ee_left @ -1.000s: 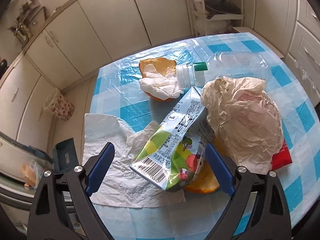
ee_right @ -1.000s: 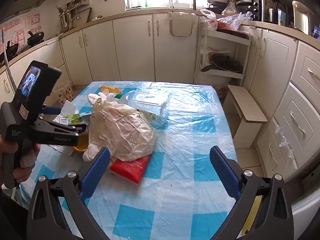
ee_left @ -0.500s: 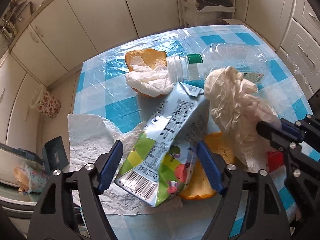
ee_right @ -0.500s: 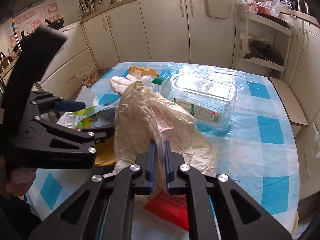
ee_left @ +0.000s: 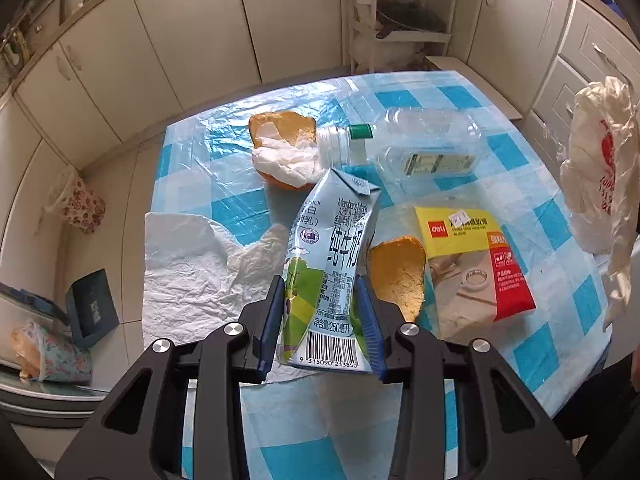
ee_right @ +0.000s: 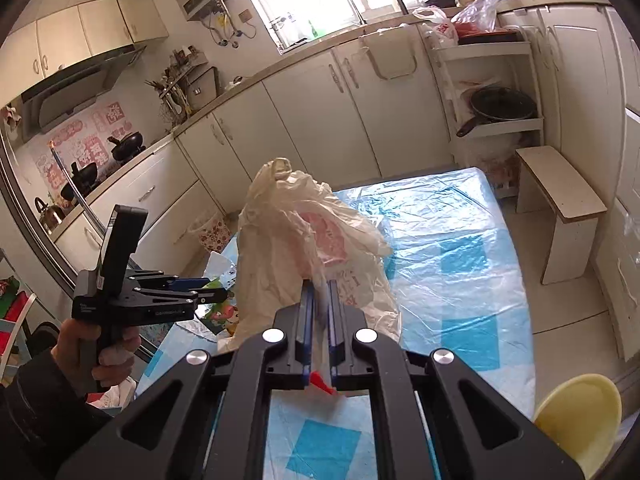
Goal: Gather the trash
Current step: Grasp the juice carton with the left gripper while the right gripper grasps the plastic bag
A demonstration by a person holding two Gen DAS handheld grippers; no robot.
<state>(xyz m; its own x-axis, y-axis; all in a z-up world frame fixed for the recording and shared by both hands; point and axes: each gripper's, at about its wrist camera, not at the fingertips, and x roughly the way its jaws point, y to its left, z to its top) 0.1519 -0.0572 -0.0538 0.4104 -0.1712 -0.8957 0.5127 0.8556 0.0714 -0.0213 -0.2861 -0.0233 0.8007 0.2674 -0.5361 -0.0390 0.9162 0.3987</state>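
Observation:
A crushed blue and green milk carton (ee_left: pixel 336 232) stands tilted on the checked table (ee_left: pixel 560 344). My left gripper (ee_left: pixel 320 284) is closing on its lower half, and both blue pads touch its sides. In the right wrist view my right gripper (ee_right: pixel 320 286) is shut on a crumpled cream plastic bag (ee_right: pixel 296 232), which hangs lifted off the table. The same bag (ee_left: pixel 596 168) shows at the right edge of the left wrist view. A hand holds the left gripper (ee_right: pixel 212 288) at the table's left side.
On the table lie a clear plastic bottle (ee_left: pixel 424 148), an orange peel with a tissue (ee_left: pixel 288 160), a second peel (ee_left: pixel 400 272), a yellow-red packet (ee_left: pixel 472 264) and a white paper sheet (ee_left: pixel 192 264). A yellow bowl (ee_right: pixel 580 416) sits near right; a stool (ee_right: pixel 560 196) stands beyond.
My left gripper's jaws narrowed onto the milk carton. My right gripper shut on the plastic bag and lifted it off the pile, which uncovered the yellow-red packet and the peel.

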